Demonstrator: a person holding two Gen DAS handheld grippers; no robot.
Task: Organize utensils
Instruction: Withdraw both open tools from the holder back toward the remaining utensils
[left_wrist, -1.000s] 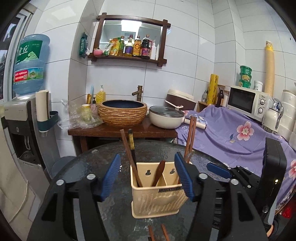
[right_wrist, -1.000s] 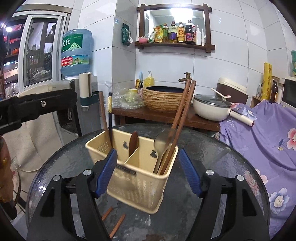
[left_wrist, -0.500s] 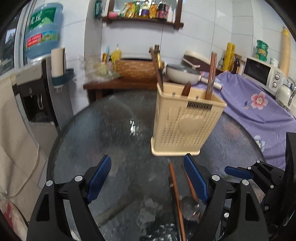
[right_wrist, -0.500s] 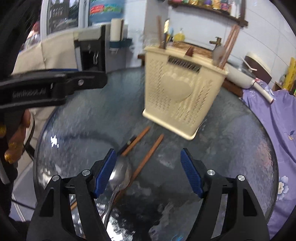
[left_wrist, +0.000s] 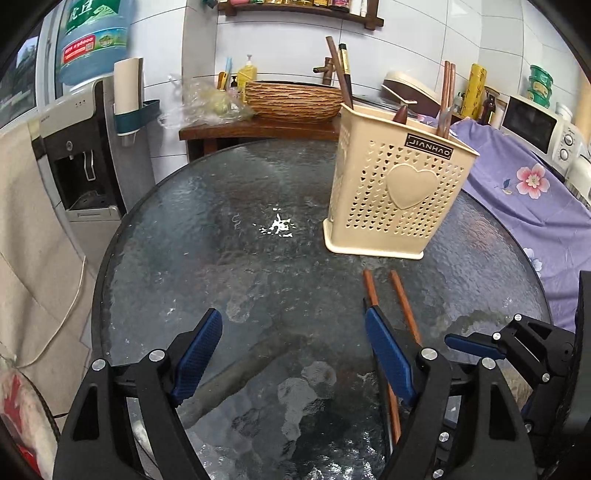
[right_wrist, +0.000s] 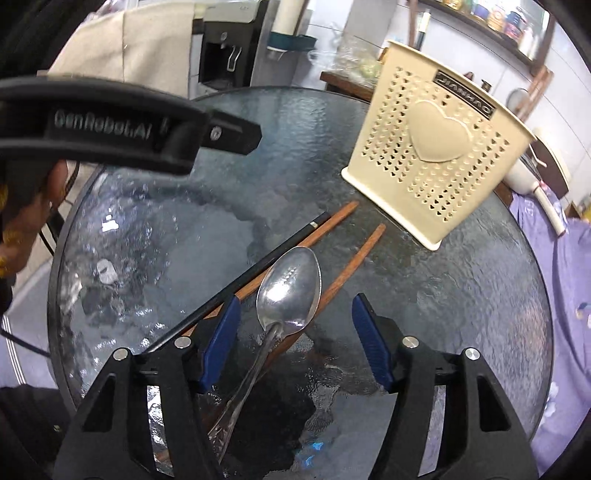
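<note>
Both grippers have dropped from holder height toward the tabletop within the last second, views going from level with the holder's rim to looking down at loose utensils. Left gripper (left_wrist: 291, 343) now hangs over bare glass table (left_wrist: 221, 258), jaws wide apart, nothing between them; it opened further a second back and has held that width since. Its right finger sits just beside two brown chopsticks (left_wrist: 400, 299) lying in front of the cream utensil holder (left_wrist: 399, 195). Right gripper (right_wrist: 295, 332) has just been closing, jaws not yet shut, with the metal spoon (right_wrist: 290, 291) between them, neck of the spoon about centred; pads look clear of it, no contact seen. Spoon lies across a brown chopstick, with a black chopstick (right_wrist: 258, 266) and another brown one alongside to the left. Holder stands upright further back on the table, already has chopsticks and a spoon-like handle sticking up. Judgement: last deposit done, now next pick, spoon likely target for right gripper. Risk: pads catch the chopstick under the spoon too. Remaining on table: spoon plus three sticks.
</note>
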